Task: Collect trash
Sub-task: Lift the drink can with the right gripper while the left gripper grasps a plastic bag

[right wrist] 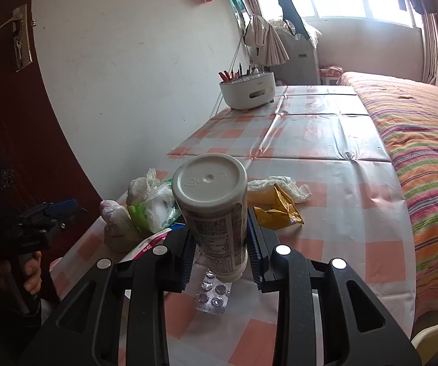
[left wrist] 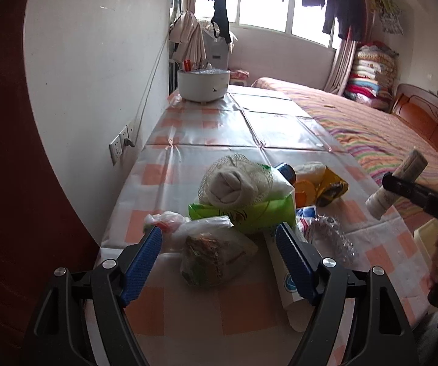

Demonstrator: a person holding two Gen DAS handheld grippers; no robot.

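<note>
Right gripper [right wrist: 222, 244] clamps bottle [right wrist: 211, 210], lifted off table [right wrist: 325, 140] to bin it.
Left gripper [left wrist: 219, 241], fingers apart, straddles bag [left wrist: 211, 253] at the near edge, probably next pick; the rest of the trash pile [left wrist: 249, 192] sits just behind it.

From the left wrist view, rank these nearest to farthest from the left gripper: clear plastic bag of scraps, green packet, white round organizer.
1. clear plastic bag of scraps, between the open fingers of the left gripper.
2. green packet, just behind the bag.
3. white round organizer, at the table's far end by the wall.
</note>
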